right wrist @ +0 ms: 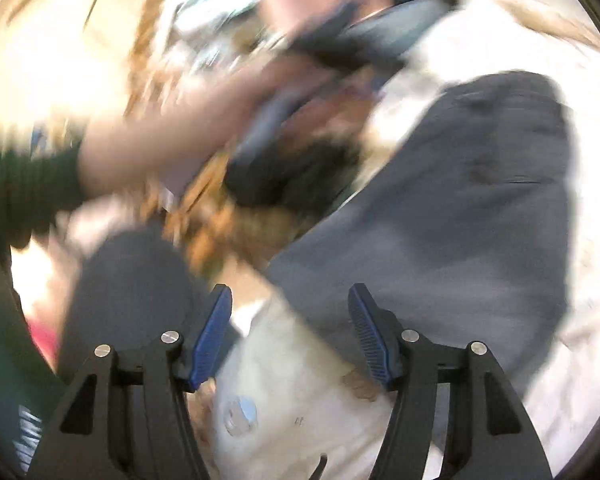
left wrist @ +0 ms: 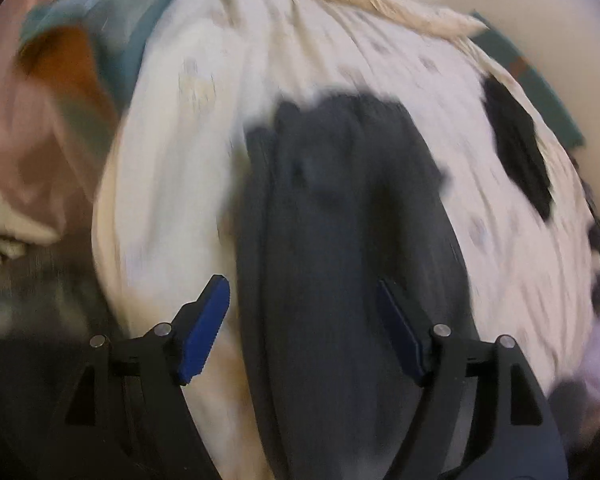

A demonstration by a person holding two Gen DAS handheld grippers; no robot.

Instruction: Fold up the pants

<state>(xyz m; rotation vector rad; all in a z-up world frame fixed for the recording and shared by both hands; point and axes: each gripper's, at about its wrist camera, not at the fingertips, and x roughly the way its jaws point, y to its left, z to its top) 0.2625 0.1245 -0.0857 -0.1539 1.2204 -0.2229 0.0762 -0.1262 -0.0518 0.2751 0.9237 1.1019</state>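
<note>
Both tools, left [left wrist: 300,320] and right [right wrist: 290,328], hang spread over grey pants [left wrist: 340,240] on the bed [left wrist: 172,184]; pinch matching hem corners squarely

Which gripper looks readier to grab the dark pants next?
Probably the left gripper: its open jaws straddle the pants. The right gripper, also open, frames mostly the white bedding.

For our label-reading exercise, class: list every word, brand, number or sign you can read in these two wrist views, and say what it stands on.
None can be read; both views are motion-blurred.
Grey pants: no label or tag shows.
White bedsheet: faint printed motifs only, no letters.
White marks at the lower left edge of the right wrist view: perhaps lettering, too blurred to read.
Left tool and right tool: no markings show.
</note>
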